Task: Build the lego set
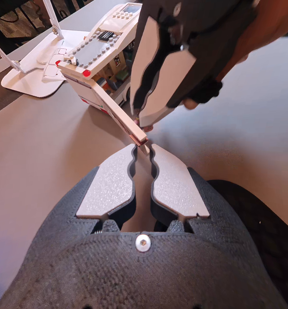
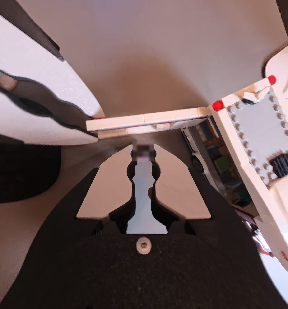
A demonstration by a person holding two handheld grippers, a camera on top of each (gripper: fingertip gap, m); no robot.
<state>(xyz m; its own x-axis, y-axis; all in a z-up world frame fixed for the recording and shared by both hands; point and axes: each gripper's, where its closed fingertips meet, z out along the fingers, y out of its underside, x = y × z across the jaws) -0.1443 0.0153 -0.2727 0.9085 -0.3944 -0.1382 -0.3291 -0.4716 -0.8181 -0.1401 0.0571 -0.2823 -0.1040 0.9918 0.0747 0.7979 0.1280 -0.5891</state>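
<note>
Left wrist view: my left tongs (image 1: pixel 143 148) are almost closed, pinching the free end of the hinged side wall (image 1: pixel 120 113), which stands swung out from the white brick camper van (image 1: pixel 96 55). Any twist here could snap the wall off its hinge.

Right wrist view: my right tongs (image 2: pixel 143 150), just beside the van's open side, are narrowly parted on something small. It's probably a toy figure (image 2: pixel 143 154), but that spot is blurred. A slack pinch could drop it, or it could knock the wall.
</note>
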